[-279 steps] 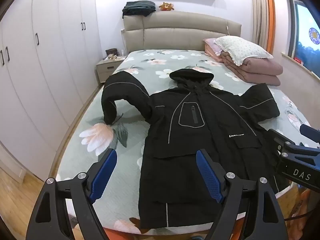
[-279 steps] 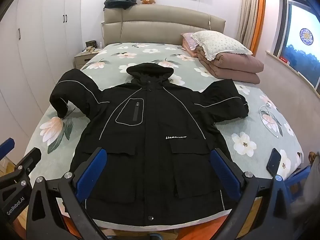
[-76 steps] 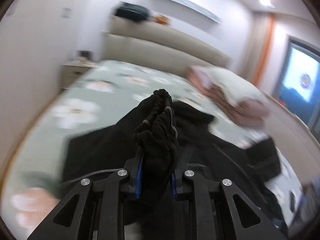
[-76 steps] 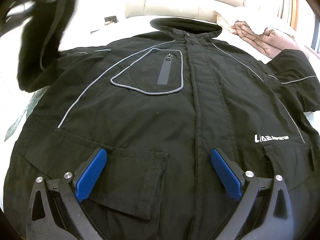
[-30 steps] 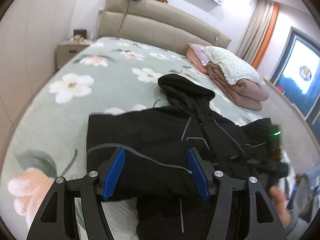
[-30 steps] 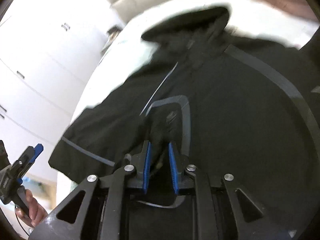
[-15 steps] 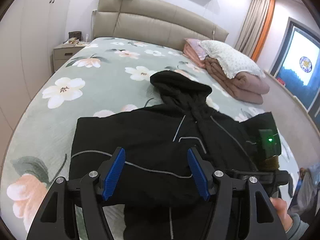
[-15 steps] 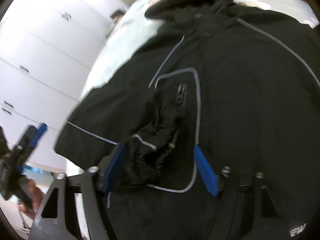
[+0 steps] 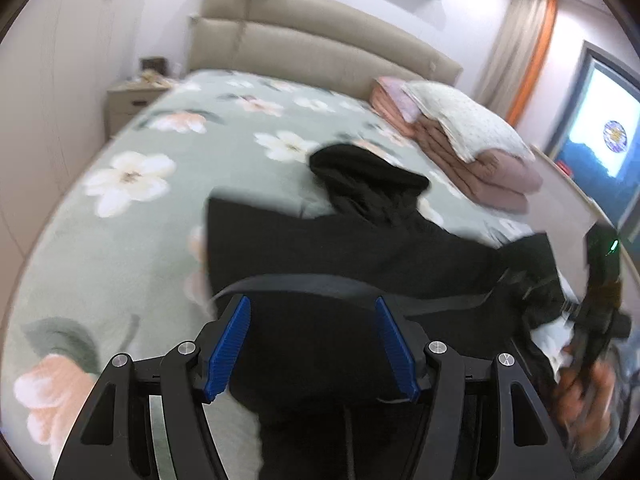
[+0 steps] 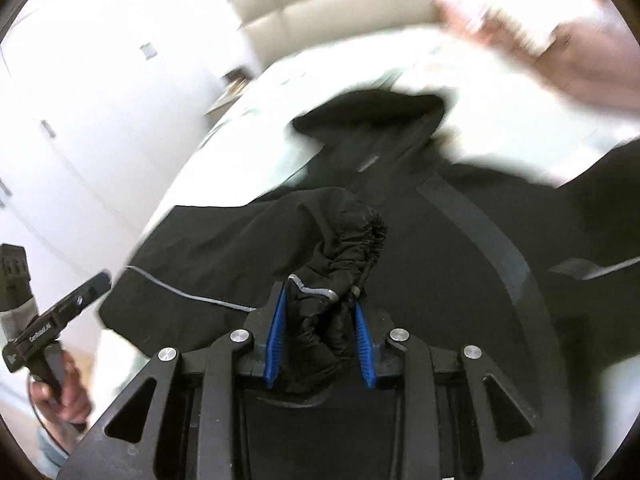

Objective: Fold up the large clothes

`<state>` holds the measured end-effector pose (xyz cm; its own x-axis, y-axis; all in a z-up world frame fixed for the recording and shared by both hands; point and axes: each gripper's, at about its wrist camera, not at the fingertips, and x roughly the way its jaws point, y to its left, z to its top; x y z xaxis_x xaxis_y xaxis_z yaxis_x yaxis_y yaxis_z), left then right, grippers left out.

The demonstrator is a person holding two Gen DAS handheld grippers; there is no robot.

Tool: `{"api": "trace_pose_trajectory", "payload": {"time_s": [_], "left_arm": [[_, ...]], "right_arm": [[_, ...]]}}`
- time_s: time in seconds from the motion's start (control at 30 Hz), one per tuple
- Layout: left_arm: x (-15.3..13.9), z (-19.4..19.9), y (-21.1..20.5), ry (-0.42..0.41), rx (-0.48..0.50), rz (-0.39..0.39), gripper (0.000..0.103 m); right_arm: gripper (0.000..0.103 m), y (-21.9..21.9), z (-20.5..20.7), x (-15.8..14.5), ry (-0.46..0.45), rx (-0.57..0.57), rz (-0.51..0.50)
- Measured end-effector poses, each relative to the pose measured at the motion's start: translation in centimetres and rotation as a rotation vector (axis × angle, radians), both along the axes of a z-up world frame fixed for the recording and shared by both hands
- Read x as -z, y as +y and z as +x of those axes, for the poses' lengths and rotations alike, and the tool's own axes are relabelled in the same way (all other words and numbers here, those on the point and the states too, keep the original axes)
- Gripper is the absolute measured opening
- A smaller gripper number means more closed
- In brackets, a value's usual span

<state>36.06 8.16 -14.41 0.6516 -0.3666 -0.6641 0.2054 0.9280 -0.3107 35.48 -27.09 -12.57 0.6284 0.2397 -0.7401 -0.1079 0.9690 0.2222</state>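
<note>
The sleeve cuff is gripped by the just-closed right claw above the jacket, seemingly its chest, while the left claw is held released nearby.

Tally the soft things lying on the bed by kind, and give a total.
Black jacket: 1
White dotted pillow: 1
Folded pink quilt: 1
Total: 3
</note>
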Motion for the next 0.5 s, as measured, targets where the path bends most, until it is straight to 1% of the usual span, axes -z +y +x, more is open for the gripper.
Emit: {"api": "trace_pose_trajectory", "payload": {"time_s": [0.07, 0.13, 0.17, 0.23, 0.27, 0.3, 0.33, 0.4, 0.47, 0.5], "left_arm": [[1.3, 0.7, -2.2, 0.028, 0.067, -0.012, 0.066], [3.3, 1.6, -4.7, 0.082, 0.116, 0.003, 0.066], [4.6, 2.0, -6.2, 0.109, 0.144, 0.011, 0.066], [7.4, 2.6, -9.0, 0.162, 0.194, 0.038, 0.066], [8.5, 2.8, -10.0, 0.182, 0.206, 0.064, 0.066], [9.9, 3.0, -11.0, 0.190, 0.196, 0.118, 0.066], [10.7, 2.9, -11.6, 0.180, 0.183, 0.152, 0.066], [11.2, 2.5, -12.1, 0.145, 0.161, 0.185, 0.066], [11.2, 2.3, -12.6, 0.133, 0.142, 0.211, 0.066], [11.3, 2.1, -12.9, 0.121, 0.130, 0.233, 0.066]], "right_arm": [[0.035, -3.0, 0.0, -0.8, -0.022, 0.055, -0.117], [0.035, -6.2, 0.3, 0.3, 0.011, 0.097, -0.204], [0.035, -6.9, 0.5, 1.1, 0.030, 0.103, -0.217], [0.035, -9.0, 1.4, 4.4, 0.110, 0.122, -0.254], [0.035, -9.6, 1.7, 5.5, 0.136, 0.124, -0.265], [0.035, -10.1, 2.1, 7.5, 0.178, 0.120, -0.273], [0.035, -10.4, 2.3, 9.3, 0.215, 0.121, -0.277], [0.037, -11.1, 2.0, 11.2, 0.244, 0.126, -0.302], [0.039, -10.8, 1.7, 11.4, 0.216, 0.125, -0.334], [0.042, -10.7, 1.4, 10.8, 0.211, 0.131, -0.350]]}}
